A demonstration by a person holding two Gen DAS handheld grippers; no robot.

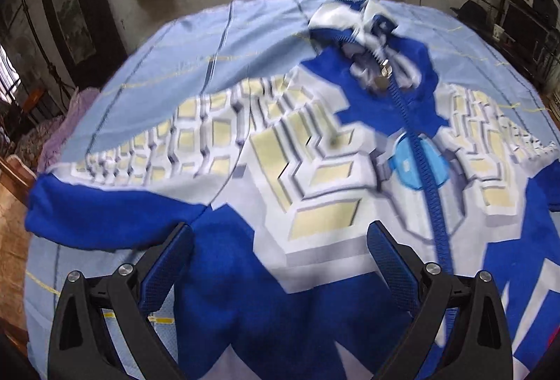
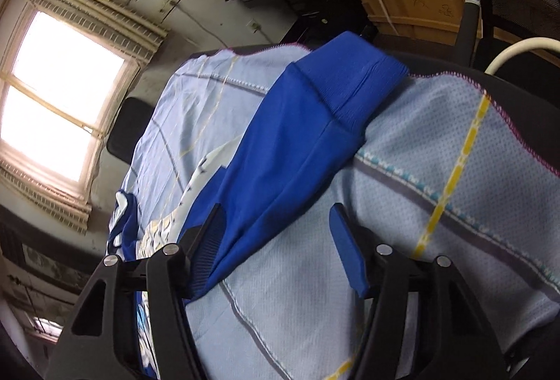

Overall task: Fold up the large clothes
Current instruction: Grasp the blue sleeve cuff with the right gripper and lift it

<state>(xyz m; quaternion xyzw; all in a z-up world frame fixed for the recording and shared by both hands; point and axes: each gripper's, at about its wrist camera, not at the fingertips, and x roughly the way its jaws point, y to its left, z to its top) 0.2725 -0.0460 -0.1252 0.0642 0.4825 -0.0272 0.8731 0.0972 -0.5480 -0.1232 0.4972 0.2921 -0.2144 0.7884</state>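
1. The left gripper (image 1: 280, 240) hangs with its jaws spread wide, nothing pinched between them.
2. Under and ahead of those jaws the jacket (image 1: 315, 170), blue and white with pale yellow blocks, lies spread front-up on the light blue sheet (image 1: 175, 65).
3. Its zipper (image 1: 425, 170) runs away from the left gripper, just right of its right finger.
4. The right gripper (image 2: 280, 240) has its jaws partly apart, released. The jacket's blue sleeve (image 2: 290, 149) lies between them, against the left finger (image 2: 210, 250) and clear of the right one.
5. The ribbed cuff (image 2: 364, 82) lies beyond the right gripper, at the sheet's far edge.
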